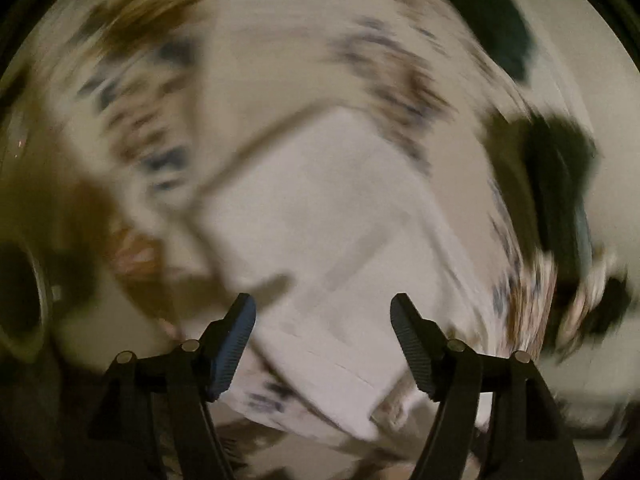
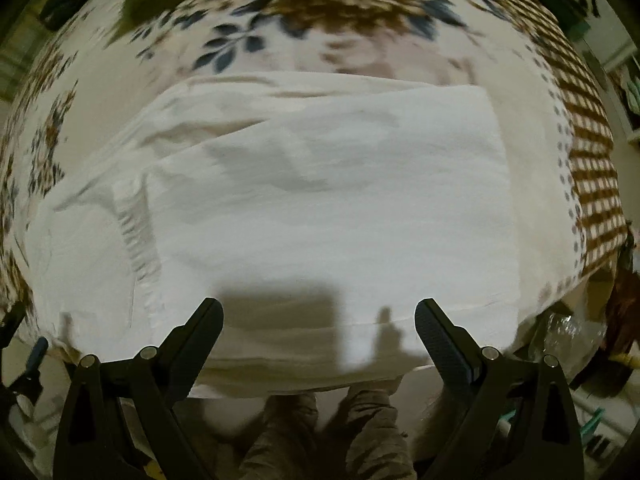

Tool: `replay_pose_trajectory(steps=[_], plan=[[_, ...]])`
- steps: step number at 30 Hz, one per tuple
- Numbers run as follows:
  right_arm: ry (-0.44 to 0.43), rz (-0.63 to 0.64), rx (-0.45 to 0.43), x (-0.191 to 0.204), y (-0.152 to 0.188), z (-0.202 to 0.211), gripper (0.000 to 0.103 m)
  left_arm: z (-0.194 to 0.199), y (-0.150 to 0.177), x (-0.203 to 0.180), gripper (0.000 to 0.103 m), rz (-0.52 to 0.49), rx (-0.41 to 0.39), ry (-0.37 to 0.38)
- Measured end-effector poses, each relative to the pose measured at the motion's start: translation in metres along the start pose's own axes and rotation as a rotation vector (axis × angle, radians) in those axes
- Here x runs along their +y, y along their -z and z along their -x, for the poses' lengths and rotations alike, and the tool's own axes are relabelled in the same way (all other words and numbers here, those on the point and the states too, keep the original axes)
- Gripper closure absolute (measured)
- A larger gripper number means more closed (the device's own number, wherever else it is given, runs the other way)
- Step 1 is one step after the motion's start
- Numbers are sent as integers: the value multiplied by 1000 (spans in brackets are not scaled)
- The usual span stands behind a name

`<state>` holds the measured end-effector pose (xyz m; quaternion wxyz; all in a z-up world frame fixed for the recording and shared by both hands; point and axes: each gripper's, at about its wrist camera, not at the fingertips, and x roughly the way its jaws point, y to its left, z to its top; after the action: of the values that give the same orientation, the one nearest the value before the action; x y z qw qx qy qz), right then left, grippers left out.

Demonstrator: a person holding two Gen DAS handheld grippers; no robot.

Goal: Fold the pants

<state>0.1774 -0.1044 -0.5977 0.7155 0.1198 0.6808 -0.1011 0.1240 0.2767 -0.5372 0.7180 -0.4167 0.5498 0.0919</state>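
Note:
White pants (image 2: 320,200) lie folded over on a floral bedsheet (image 2: 280,12), with the gathered waistband (image 2: 138,240) at the left. My right gripper (image 2: 319,314) is open and empty, hovering above the pants' near edge. The left wrist view is heavily blurred; the white pants (image 1: 320,220) show as a pale folded shape in its middle. My left gripper (image 1: 323,310) is open and empty above them.
A brown checked border (image 2: 592,168) runs along the sheet's right side. The person's legs (image 2: 328,436) stand at the bed's near edge. Clutter and a plastic bag (image 2: 568,332) sit at the right. Dark blurred shapes (image 1: 560,184) are at the left view's right.

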Motion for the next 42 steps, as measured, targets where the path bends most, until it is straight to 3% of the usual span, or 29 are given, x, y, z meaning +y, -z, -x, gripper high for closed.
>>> replay_pose_trajectory(steps=[3, 6, 16, 18, 19, 27, 31, 37, 42], plan=[[-4, 11, 26, 11, -3, -8, 4, -23, -2, 30, 39, 125, 60, 28], [-4, 25, 30, 26, -8, -11, 4, -45, 2, 34, 39, 173, 84, 72], [-1, 33, 41, 34, -13, -24, 4, -67, -29, 24, 40, 184, -56, 187], [4, 31, 41, 28, -5, -30, 4, -62, -31, 20, 67, 168, -83, 161], [5, 32, 39, 26, -4, -30, 4, -58, -29, 18, 86, 163, -105, 158], [3, 19, 17, -2, 19, -39, 4, 4, -2, -42, 89, -111, -258, 133], [-27, -16, -2, -35, 31, -36, 4, 34, 23, -96, 89, -253, -274, 185], [-38, -81, -32, -101, 47, -19, 5, 37, 92, -193, 89, -507, -203, 264], [-30, -117, -71, -167, 59, -1, 5, -12, 168, -252, 89, -699, -75, 249]])
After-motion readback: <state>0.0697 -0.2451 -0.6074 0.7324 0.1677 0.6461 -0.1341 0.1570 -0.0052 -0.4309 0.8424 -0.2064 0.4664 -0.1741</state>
